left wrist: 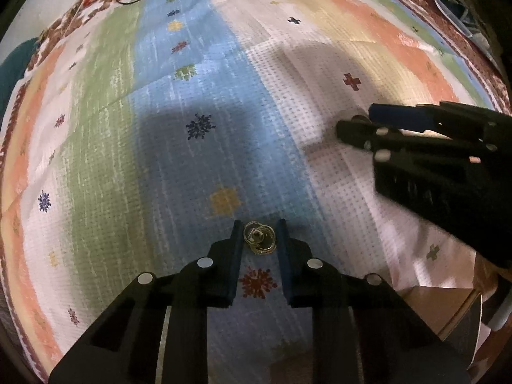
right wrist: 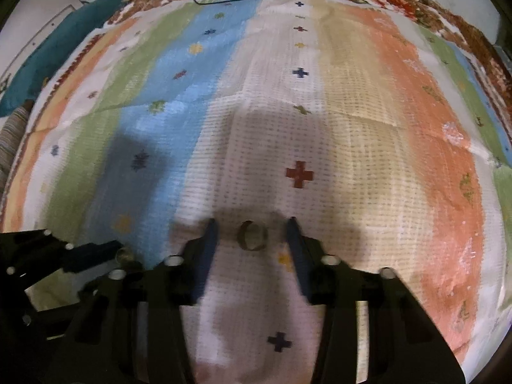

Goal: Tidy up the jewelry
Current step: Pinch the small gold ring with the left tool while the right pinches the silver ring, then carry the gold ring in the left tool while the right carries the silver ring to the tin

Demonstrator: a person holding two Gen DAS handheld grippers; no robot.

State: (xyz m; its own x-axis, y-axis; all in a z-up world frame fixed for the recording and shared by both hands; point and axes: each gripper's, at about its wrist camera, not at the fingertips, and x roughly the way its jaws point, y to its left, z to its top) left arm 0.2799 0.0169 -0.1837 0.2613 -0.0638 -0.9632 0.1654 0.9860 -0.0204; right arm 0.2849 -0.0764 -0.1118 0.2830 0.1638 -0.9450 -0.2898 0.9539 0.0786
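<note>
The left tool (left wrist: 259,235) points steeply down over the blue stripe of a striped cloth (left wrist: 192,160), its fingers slightly apart with a small cluster of gold rings (left wrist: 259,238) lying between the tips. The pads come close on both sides, but I cannot see them pressing, so nothing looks pinched yet. The right tool (right wrist: 252,233) hangs likewise over the white stripe, its fingers spread wider, with clear gaps to the single band ring (right wrist: 252,235) lying on the cloth between them.

Both pieces look tiny, light and hard: smooth metal that will likely skate out of a pinch or roll if squeezed off-centre. The soft cloth gives underneath, so the tips can probably press in a little to get below the rims. The band seems best taken across its width, pads on opposite outer walls. The cluster looks loose and linked, so I would close over its thickest middle, or part of it may dangle or drop.
</note>
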